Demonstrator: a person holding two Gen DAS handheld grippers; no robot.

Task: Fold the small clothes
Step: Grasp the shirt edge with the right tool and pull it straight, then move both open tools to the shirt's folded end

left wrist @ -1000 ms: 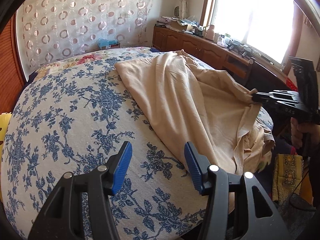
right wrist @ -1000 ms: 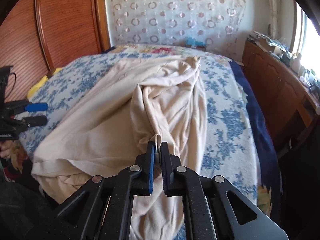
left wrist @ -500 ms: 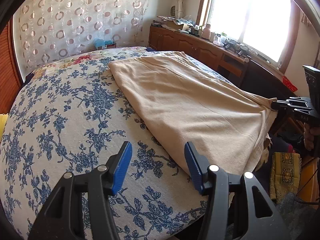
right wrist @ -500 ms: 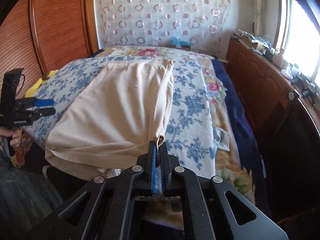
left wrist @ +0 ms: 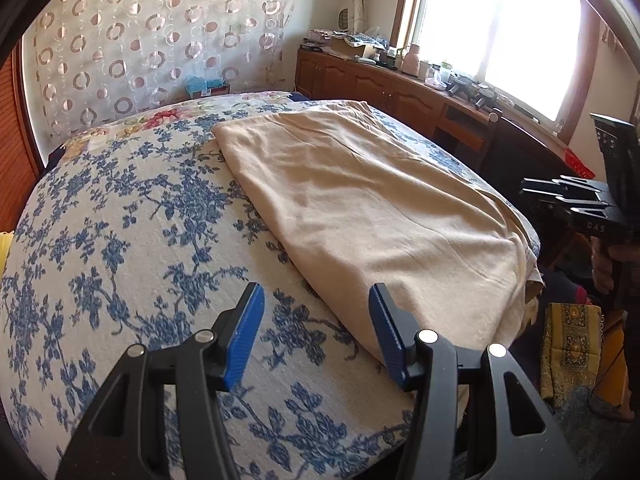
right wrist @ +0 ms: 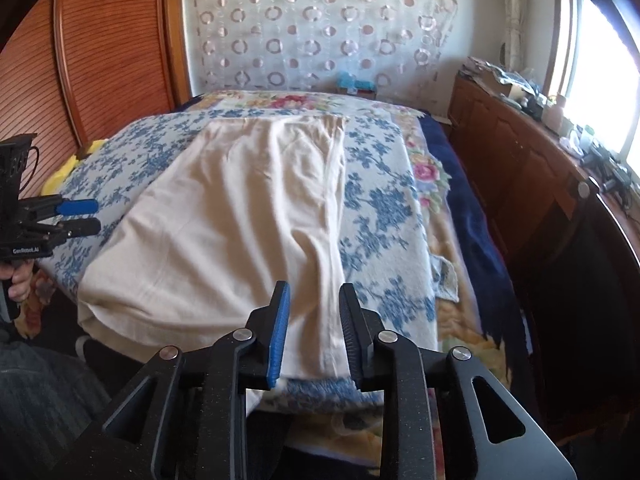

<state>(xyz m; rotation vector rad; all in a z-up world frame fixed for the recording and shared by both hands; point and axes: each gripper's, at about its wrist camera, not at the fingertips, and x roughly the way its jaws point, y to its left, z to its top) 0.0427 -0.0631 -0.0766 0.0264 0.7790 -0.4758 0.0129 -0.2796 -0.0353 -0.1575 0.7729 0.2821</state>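
The right gripper [right wrist: 312, 312] has just been opening: its jaws now stand partly apart, with a clear gap between the blue-faced pad [right wrist: 279, 332] and the opposite black pad. The near edge of the cream garment [right wrist: 240, 216] shows in that gap, lying below and just ahead of the fingertips. Neither pad presses on the cloth; the garment rests on the bed and is not held.

The left gripper [left wrist: 316, 320] stands about half open, wider than the right. Both blue pads [left wrist: 244, 332] are bare. Between them only the blue floral bedspread [left wrist: 120, 220] is visible. The near corner of the garment lies just beside the right-hand finger of this gripper; contact cannot be told. Nothing is gripped.

The garment lies spread flat and fairly smooth on the bedspread, extending away from both grippers towards the circle-patterned curtain [right wrist: 320, 24]. Its near end hangs slightly over the edge of the bed. Relative to the left gripper it lies ahead and to the right; relative to the right gripper it lies directly ahead and to the left.

In the right wrist view the left gripper appears at the far left edge, level with the garment's side and apart from it. In the left wrist view the right gripper [left wrist: 560, 196] appears at the far right edge, beyond the garment's corner, clear of the cloth.
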